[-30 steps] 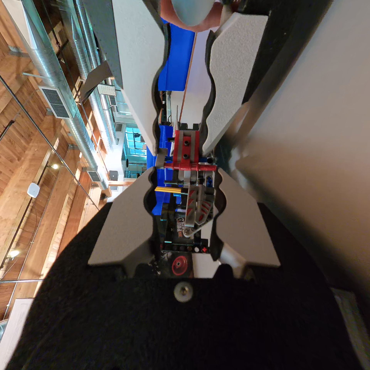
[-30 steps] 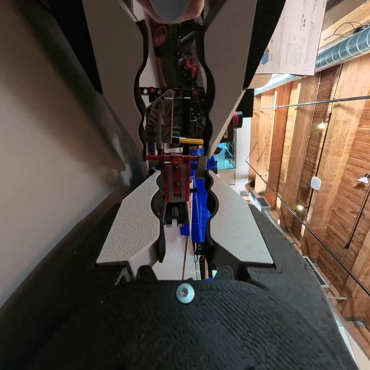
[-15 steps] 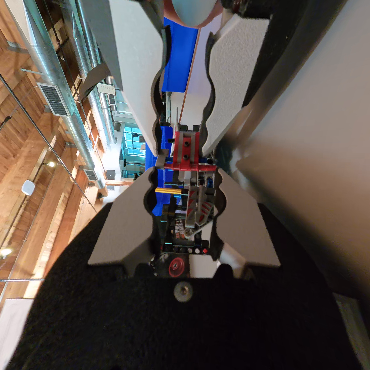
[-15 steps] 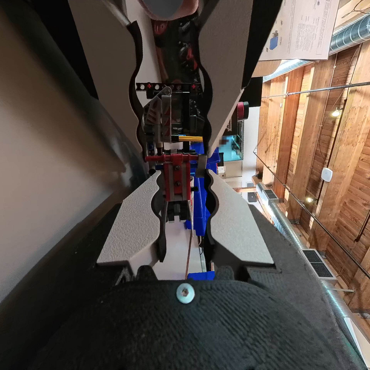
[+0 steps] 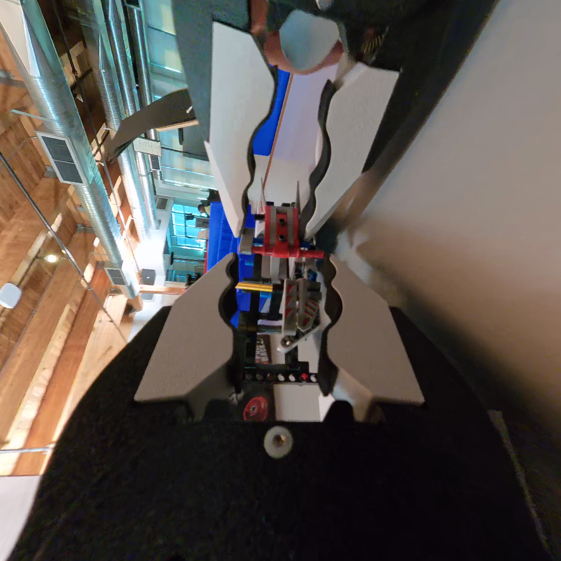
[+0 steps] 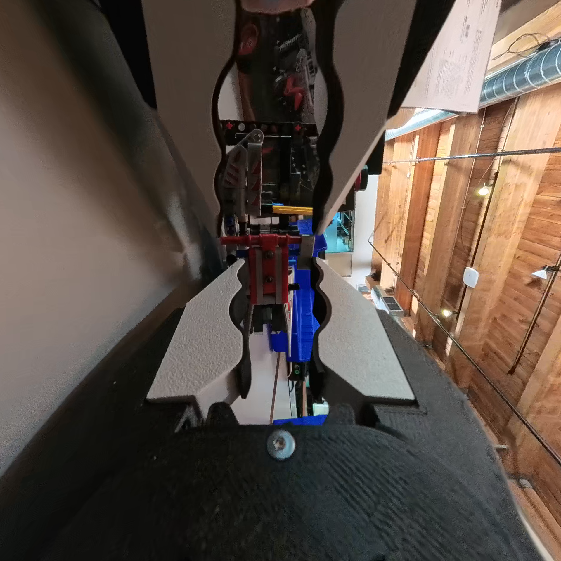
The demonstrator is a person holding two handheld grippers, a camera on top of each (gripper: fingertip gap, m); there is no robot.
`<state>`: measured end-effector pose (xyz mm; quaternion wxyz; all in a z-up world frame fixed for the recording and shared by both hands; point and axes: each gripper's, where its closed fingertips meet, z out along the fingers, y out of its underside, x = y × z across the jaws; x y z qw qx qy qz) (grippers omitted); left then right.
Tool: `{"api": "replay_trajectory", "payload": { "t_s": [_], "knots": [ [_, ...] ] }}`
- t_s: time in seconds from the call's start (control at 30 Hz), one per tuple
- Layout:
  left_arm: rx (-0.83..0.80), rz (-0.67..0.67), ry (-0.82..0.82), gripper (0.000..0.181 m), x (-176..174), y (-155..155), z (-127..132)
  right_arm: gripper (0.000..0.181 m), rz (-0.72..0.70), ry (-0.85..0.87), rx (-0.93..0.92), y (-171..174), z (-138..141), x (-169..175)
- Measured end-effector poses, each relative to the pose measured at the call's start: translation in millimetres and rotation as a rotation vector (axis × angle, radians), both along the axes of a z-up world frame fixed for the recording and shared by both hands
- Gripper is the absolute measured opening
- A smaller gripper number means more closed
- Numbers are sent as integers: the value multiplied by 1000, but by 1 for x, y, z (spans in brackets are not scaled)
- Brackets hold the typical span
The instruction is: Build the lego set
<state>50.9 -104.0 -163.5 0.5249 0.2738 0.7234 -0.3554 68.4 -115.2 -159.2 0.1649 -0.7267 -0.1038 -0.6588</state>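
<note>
- Left wrist view: left gripper [image 5: 280, 261] clamped on the near, black-framed end of the lego model [image 5: 277, 306]; long axis straight ahead; right gripper [image 5: 274, 212] opposite, on the far red end.
- Right wrist view: right gripper [image 6: 277, 267] closed on the red block [image 6: 268, 273]; model body beyond, between the left gripper's fingers [image 6: 352, 121].

The lego model [image 5: 280, 303] is filling the narrow channel between the left gripper [image 5: 280, 261] fingers, leaving only slivers of room beside it; the right gripper [image 6: 277, 264] is closing off the far end, tip to tip. A pale wall [image 5: 485, 212] is crowding the right side in the left wrist view; the left side is lying open toward the wooden ceiling [image 5: 24, 212] and silver ducts [image 5: 73, 145].
</note>
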Motion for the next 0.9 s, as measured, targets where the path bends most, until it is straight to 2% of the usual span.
{"api": "replay_trajectory", "payload": {
  "t_s": [0.1,0.17,0.27,0.3,0.4,0.47,0.63,0.73,0.8,0.9],
  "knots": [
    [-40,-15,153,52,-6,6,1,38,13,6,16,1,0,-2],
    [-112,-36,346,42,-12,7,6,41,43,24,24,3,-3,-6],
    [-213,49,626,33,-3,9,14,41,67,35,46,6,-2,-10],
    [-218,41,725,31,-6,6,13,41,67,40,48,6,-3,-11],
    [-292,82,922,24,-6,-2,13,42,62,42,47,6,-4,-12],
    [-297,147,968,21,0,-4,5,44,65,48,72,7,-2,-12],
    [-337,115,1080,6,-7,-9,1,43,67,59,90,9,-2,-12],
    [-365,112,1093,6,-8,-7,2,43,58,64,96,10,-3,-11],
    [-383,83,1100,19,-11,-8,6,42,62,75,99,10,-4,-11],
    [-396,107,1100,7,-8,-6,7,38,65,71,90,11,-4,-12]
  ]
}}
